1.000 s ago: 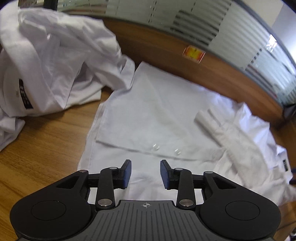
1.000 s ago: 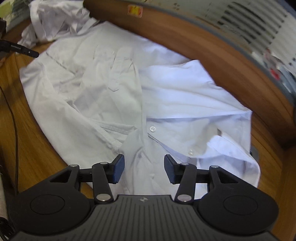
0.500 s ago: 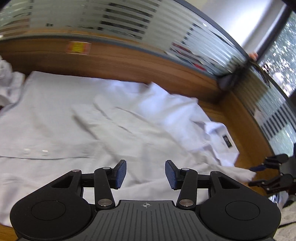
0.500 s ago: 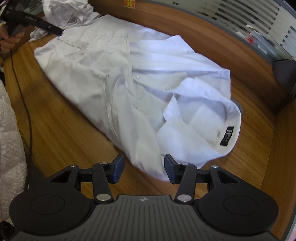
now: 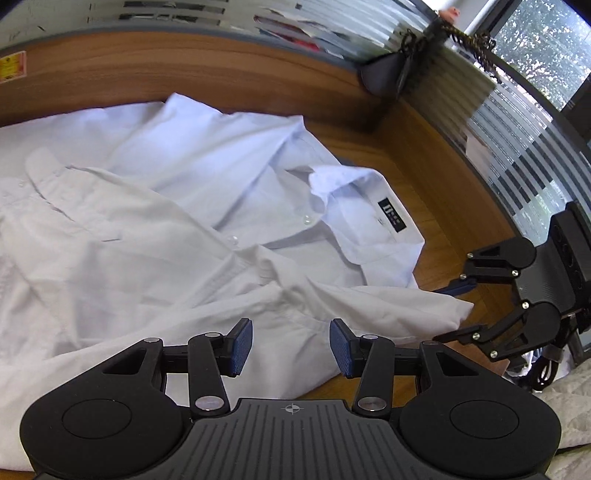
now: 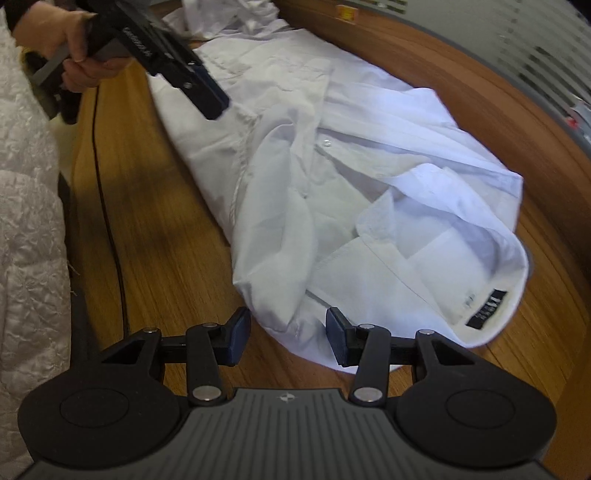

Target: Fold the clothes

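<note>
Shirt (image 5: 155, 236) lay spread and rumpled on the wooden bench (image 6: 147, 236), collar (image 5: 373, 218) near the right end, a second white heap (image 6: 221, 18) bunched at the far left corner. You had swung both grippers from the shirt's middle toward that collar end. Left gripper (image 5: 291, 345) hung over the front hem, jaws apart, nothing pinched; they had just been opening. Right gripper (image 6: 284, 339) hovered at the near shoulder fold, cloth edge between parted jaws, pads not pressing; these had just been closing a little. Likely you were lining up for a shoulder-end fold.
</note>
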The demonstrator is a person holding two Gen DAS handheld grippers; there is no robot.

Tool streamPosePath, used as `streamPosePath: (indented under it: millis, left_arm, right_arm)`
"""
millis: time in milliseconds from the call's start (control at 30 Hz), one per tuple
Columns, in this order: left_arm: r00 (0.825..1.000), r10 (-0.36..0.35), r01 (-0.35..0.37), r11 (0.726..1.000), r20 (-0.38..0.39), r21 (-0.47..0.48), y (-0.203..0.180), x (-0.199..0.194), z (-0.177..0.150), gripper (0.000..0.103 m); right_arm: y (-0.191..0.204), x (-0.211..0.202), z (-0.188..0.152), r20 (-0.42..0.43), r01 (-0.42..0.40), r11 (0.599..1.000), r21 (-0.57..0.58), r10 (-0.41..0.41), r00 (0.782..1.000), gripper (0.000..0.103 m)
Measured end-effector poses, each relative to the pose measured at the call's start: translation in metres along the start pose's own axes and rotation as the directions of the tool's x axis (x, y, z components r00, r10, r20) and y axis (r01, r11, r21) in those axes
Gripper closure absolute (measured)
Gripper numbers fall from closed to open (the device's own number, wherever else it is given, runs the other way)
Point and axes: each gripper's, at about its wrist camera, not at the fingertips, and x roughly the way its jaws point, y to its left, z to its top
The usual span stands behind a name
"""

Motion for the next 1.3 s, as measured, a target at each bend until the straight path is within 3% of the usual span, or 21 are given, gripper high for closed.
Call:
streamPosePath:
  millis: [67,133,200,333,433,533,567,667,800,900,1000,1100,1300]
  left_arm:
    - [1.0,0.006,-0.006,1.0,-0.006,0.005,-0.004,0.011,0.005,0.054]
    - [1.0,0.024,-0.024,1.0,-0.006,-0.01,-0.004,0.021,0.01,0.055]
    - [0.999,0.04,-0.04,0.998,-0.006,-0.04,0.003,0.028,0.016,0.055]
    - [0.996,0.093,-0.093,0.991,-0.007,-0.1,0.018,0.043,0.022,0.056]
    - [0.993,0.115,-0.116,0.982,-0.019,-0.146,0.029,0.053,0.023,0.056]
    - [0.991,0.132,-0.134,0.98,-0.026,-0.15,0.031,0.061,0.022,0.055]
    - [0.991,0.134,-0.136,0.98,-0.024,-0.148,0.031,0.062,0.022,0.055]
    - [0.989,0.147,-0.147,0.98,-0.012,-0.136,0.027,0.059,0.023,0.055]
    - [0.989,0.137,-0.132,0.987,0.049,-0.095,0.015,0.036,0.029,0.057]
    - [0.993,0.09,-0.086,0.995,0.081,-0.06,0.005,0.016,0.029,0.057]
    - [0.996,0.037,-0.035,0.999,0.082,-0.032,-0.004,0.005,0.024,0.057]
    - [0.999,0.028,-0.027,1.0,0.042,-0.01,-0.01,0.014,0.014,0.062]
    - [0.999,0.046,-0.046,0.999,0.0,0.011,-0.013,0.039,0.007,0.062]
  right_arm:
    - [-0.01,0.002,0.001,-0.002,-0.063,0.998,0.028,0.063,0.998,0.084]
    - [-0.031,0.004,0.0,-0.003,-0.132,0.98,0.151,0.134,0.991,0.089]
    - [-0.055,0.007,-0.006,0.023,-0.188,0.929,0.319,0.19,0.981,0.091]
    - [-0.093,0.02,-0.031,0.064,-0.206,0.776,0.596,0.21,0.976,0.091]
    - [-0.101,0.031,-0.043,0.059,-0.178,0.688,0.703,0.193,0.979,0.091]
    - [-0.105,0.034,-0.052,0.083,-0.176,0.571,0.802,0.186,0.979,0.092]
    - [-0.104,0.033,-0.053,0.082,-0.165,0.558,0.814,0.171,0.982,0.09]
    - [-0.089,0.021,-0.048,0.057,-0.095,0.606,0.79,0.081,0.995,0.076]
    - [-0.058,-0.006,-0.032,0.057,-0.004,0.725,0.689,-0.049,0.997,0.072]
    - [-0.03,-0.034,-0.019,0.15,0.015,0.826,0.563,-0.121,0.981,0.065]
    - [-0.009,-0.05,-0.009,0.247,-0.016,0.893,0.449,-0.107,0.963,0.065]
    - [-0.001,-0.046,-0.002,0.256,-0.091,0.918,0.386,-0.012,0.967,0.066]
    - [-0.004,-0.017,0.004,0.198,-0.086,0.929,0.361,0.014,0.98,0.072]
